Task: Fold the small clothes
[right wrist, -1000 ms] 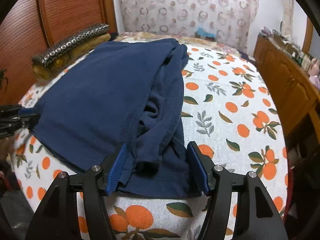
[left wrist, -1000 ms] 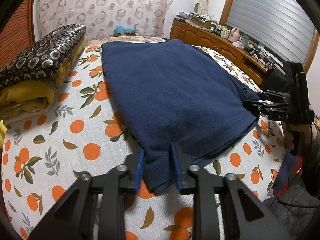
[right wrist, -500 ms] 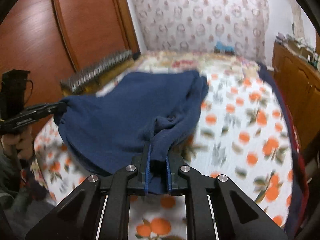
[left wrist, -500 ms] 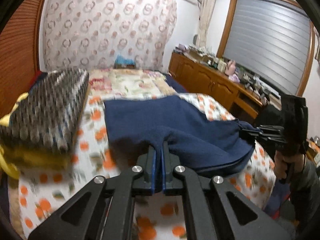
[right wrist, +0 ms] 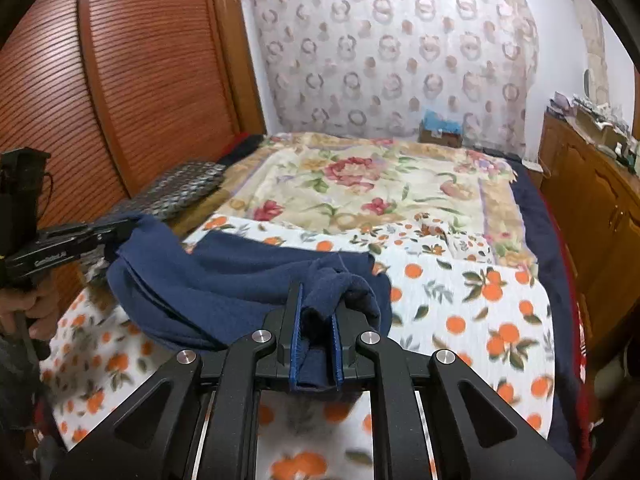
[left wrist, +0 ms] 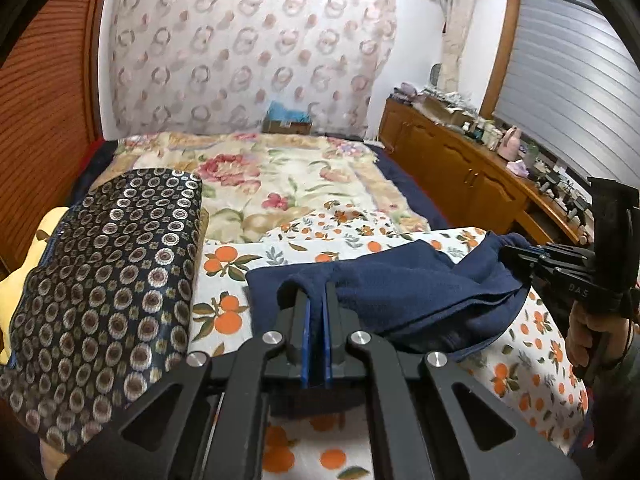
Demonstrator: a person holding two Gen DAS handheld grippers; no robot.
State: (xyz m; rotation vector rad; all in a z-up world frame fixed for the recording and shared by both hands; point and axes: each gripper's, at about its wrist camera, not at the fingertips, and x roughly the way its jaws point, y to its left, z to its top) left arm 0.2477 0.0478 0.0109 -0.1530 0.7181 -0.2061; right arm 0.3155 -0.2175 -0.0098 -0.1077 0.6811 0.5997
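A navy blue garment (left wrist: pixel 408 296) hangs lifted between both grippers above the orange-print bed sheet (left wrist: pixel 532 360). My left gripper (left wrist: pixel 316 300) is shut on one near corner of it. My right gripper (right wrist: pixel 316 320) is shut on a bunched corner of the same garment (right wrist: pixel 224 280). The cloth's near edge is raised and sags in the middle; its far part still lies on the sheet. Each gripper shows in the other's view: the right gripper (left wrist: pixel 516 256) at the right, the left gripper (right wrist: pixel 120 228) at the left.
A dark ring-patterned folded blanket (left wrist: pixel 100 280) on yellow bedding lies at the left. A floral blanket (left wrist: pixel 288 184) covers the far bed. A wooden dresser (left wrist: pixel 480 176) with clutter stands at the right. A wooden slatted wardrobe (right wrist: pixel 140 80) stands at the left.
Both grippers closed on the garment's near corners and lifted them up and forward. The garment, flat on the bed a second ago, now hangs raised between them.
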